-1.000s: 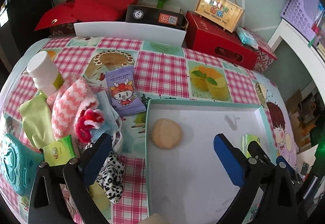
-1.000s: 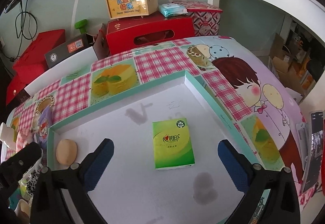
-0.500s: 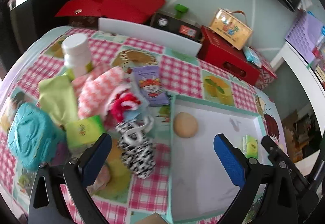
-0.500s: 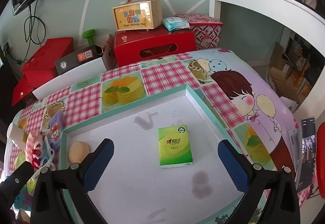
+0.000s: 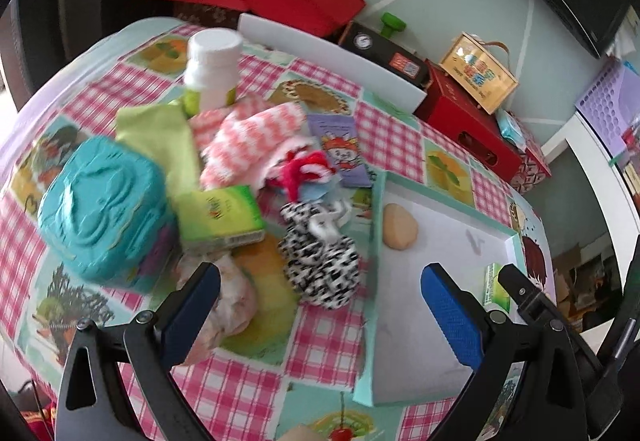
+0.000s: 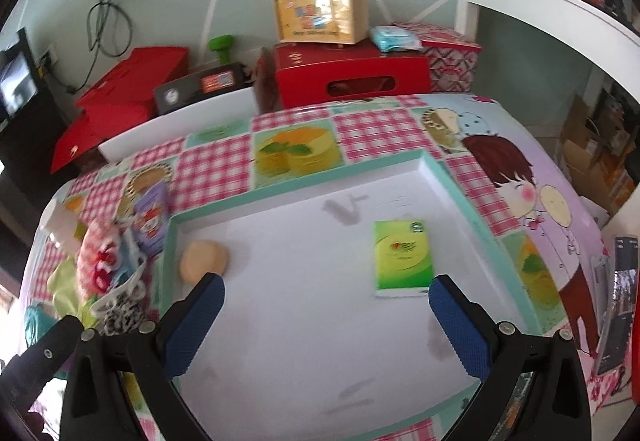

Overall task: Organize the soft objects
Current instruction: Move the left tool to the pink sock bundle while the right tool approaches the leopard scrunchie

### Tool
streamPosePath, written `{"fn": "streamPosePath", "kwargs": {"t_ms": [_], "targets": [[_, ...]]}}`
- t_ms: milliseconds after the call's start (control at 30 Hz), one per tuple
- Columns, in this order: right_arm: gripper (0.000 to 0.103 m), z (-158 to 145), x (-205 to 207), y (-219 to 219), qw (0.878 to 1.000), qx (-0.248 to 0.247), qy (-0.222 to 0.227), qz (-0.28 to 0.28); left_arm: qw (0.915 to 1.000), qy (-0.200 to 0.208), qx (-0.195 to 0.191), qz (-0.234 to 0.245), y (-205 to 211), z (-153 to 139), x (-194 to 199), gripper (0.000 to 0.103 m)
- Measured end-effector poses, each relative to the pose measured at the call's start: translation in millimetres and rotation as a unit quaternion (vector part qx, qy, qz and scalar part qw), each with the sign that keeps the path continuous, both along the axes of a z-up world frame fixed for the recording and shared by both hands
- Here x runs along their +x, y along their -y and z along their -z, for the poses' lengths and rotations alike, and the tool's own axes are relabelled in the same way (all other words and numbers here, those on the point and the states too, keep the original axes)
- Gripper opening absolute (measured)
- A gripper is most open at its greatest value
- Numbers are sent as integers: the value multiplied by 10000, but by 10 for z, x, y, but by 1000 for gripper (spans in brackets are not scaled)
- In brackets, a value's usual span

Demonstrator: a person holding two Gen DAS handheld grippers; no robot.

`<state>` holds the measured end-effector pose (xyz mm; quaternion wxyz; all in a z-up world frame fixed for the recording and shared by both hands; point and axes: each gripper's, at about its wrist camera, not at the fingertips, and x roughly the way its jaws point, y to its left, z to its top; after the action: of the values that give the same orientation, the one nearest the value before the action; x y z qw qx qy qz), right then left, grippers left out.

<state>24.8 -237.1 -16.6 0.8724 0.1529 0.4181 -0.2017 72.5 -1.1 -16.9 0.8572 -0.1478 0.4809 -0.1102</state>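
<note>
Soft objects lie heaped on the left part of the bench (image 5: pixel 328 337), just outside the white tray (image 5: pixel 404 373): a black-and-white spotted pouch (image 5: pixel 320 265) nearest the tray wall, a pink-and-white knitted cloth (image 5: pixel 248 137), a red-and-white fluffy piece (image 5: pixel 304 169), a lime green cloth (image 5: pixel 160 137), a green tissue pack (image 5: pixel 218 213) and a teal wipes pack (image 5: pixel 100 205). Already inside the tray are a tan sponge puff (image 6: pixel 204 261) near its left wall and a second green tissue pack (image 6: pixel 402 261), well apart from it

All of these look light and yielding. The spotted pouch should crush easily, so I judge a pinch across its bulging middle safest; its loose loop may slip or drag neighbours. The knitted cloth is limp and will trail, so gathering a bunched fold seems wiser than an edge. The tissue pack has slick film; gripping across its narrow sides should hold. A white bottle (image 5: pixel 212 69) stands behind the heap, rigid and apt to topple if cloth is tugged

The left tongs (image 5: pixel 320 305) hang spread wide and empty above the pouch and tray edge. The right tongs (image 6: pixel 326 309) hover released, holding nothing, over the tray floor
</note>
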Motion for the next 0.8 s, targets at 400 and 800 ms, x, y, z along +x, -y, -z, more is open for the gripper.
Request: {"fn": "streamPosePath", "kwargs": {"t_ms": [400, 800], "targets": [[103, 58, 106, -426, 9948, 542, 181, -845, 9974, -335, -118, -626, -414, 149, -78, 100], [103, 143, 208, -796, 9800, 1017, 378, -1667, 9886, -732, 129, -1309, -701, 366, -129, 100]]}}
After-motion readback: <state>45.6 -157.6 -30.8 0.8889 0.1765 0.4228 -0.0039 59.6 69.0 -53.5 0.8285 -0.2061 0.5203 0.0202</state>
